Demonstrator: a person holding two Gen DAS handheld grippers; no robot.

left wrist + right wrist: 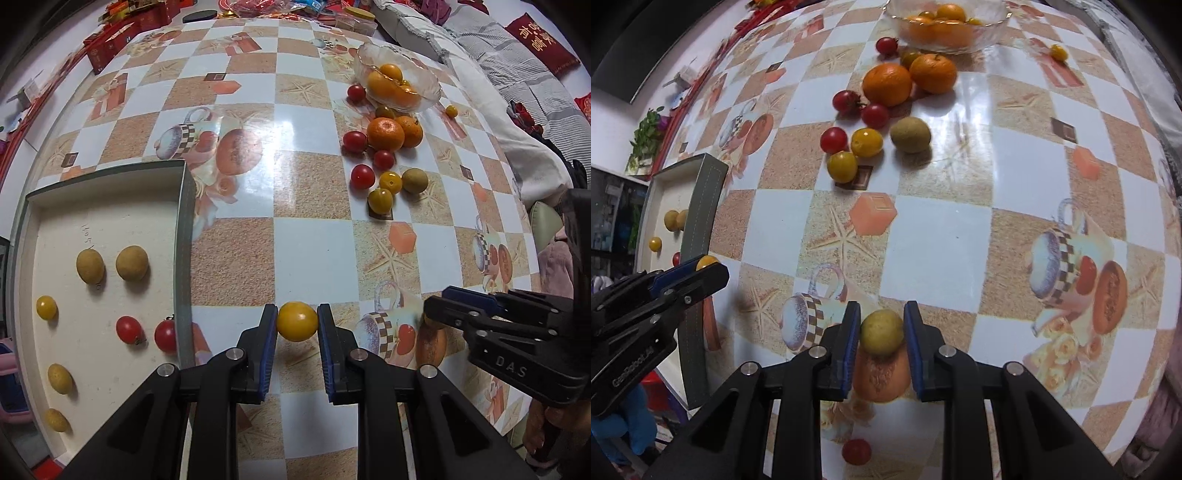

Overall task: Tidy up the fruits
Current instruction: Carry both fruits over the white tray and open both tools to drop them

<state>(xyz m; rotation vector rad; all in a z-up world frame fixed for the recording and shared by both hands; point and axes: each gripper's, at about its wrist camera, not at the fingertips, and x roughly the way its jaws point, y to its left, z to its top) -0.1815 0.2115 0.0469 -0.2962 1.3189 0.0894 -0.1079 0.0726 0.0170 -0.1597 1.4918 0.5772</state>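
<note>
My left gripper point(297, 321) is shut on a yellow cherry tomato point(297, 320), held above the table just right of the shallow white box point(110, 218). The box holds several tan longans, two red tomatoes and a yellow one. My right gripper point(879, 330) is shut on a tan longan point(881, 332) above the table. In the right wrist view the left gripper point(705, 267) shows at the left with the yellow tomato point(706, 261) in it. Loose fruit lies farther back: two oranges point(386, 133), red and yellow tomatoes, a longan point(414, 180).
A glass bowl point(430, 79) with oranges stands at the table's far right. A red tomato point(856, 451) lies near the front edge under the right gripper. Red boxes and clutter line the far edge. A bed with pillows runs along the right side.
</note>
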